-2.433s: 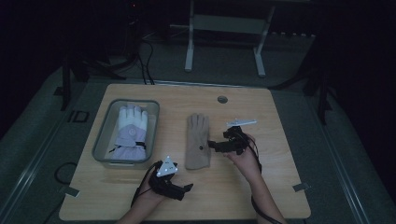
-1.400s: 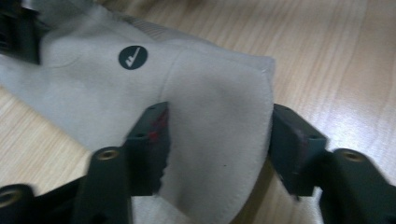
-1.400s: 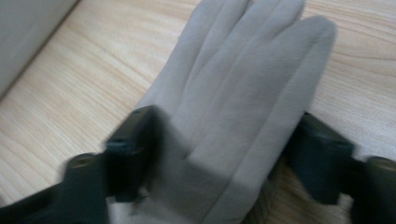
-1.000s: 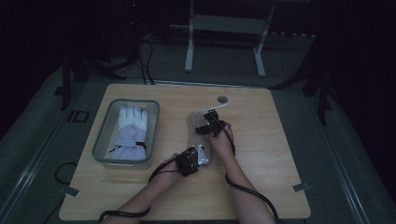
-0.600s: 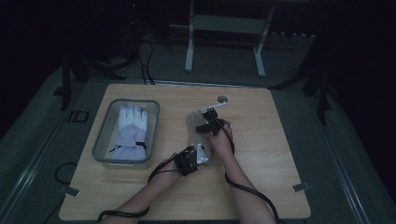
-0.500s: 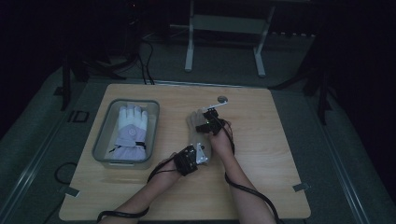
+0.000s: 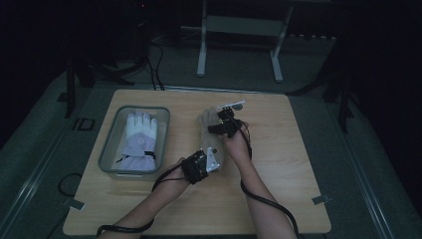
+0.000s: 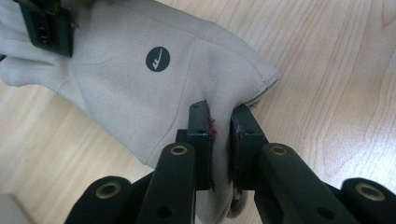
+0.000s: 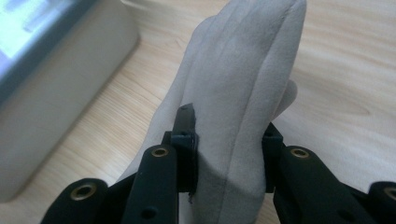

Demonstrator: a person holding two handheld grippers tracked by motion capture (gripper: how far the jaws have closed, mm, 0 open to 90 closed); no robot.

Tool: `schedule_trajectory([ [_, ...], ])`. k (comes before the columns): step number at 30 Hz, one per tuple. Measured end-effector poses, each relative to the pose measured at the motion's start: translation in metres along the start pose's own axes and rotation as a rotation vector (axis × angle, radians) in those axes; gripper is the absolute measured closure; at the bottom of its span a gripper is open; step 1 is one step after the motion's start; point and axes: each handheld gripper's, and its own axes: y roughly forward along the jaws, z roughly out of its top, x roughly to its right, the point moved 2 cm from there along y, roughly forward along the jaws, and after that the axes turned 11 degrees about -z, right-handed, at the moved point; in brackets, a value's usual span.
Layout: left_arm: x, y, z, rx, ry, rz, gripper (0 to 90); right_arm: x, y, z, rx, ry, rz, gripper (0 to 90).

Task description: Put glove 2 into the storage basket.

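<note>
Near the middle of the counter [image 7: 298, 164], the left gripper [image 8: 219, 126] pinches the beige glove [image 8: 140, 88] at its cuff while the right gripper [image 9: 229, 135] clamps its fingers, beside the tray [image 7: 110, 149].

Black fingers [image 8: 201, 135] with brass-ringed screws; black cables trail behind.
</note>
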Motion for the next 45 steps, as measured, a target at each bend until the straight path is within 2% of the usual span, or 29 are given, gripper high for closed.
schedule_trajectory([
  [6, -0.004, -0.018, 0.002, 0.024, -0.002, 0.019, 81.4, -0.010, -0.018, 0.016, 0.038, -0.020, 0.009, 69.0],
  [11, -0.004, -0.031, 0.002, 0.015, 0.021, 0.057, 81.4, -0.020, -0.027, 0.027, 0.054, -0.040, 0.015, 69.0],
  [19, -0.012, -0.054, -0.005, 0.005, 0.012, 0.089, 81.4, -0.045, -0.034, 0.045, 0.071, -0.064, 0.037, 69.0],
  [33, -0.024, -0.088, -0.038, -0.016, -0.026, 0.144, 81.4, -0.098, -0.023, 0.070, 0.066, -0.132, 0.071, 69.0],
  [38, -0.029, -0.098, -0.054, -0.032, -0.046, 0.161, 81.4, -0.118, -0.017, 0.077, 0.066, -0.138, 0.088, 68.9],
  [45, -0.034, -0.114, -0.077, -0.044, -0.077, 0.185, 81.3, -0.149, -0.004, 0.085, 0.046, -0.179, 0.103, 68.9],
])
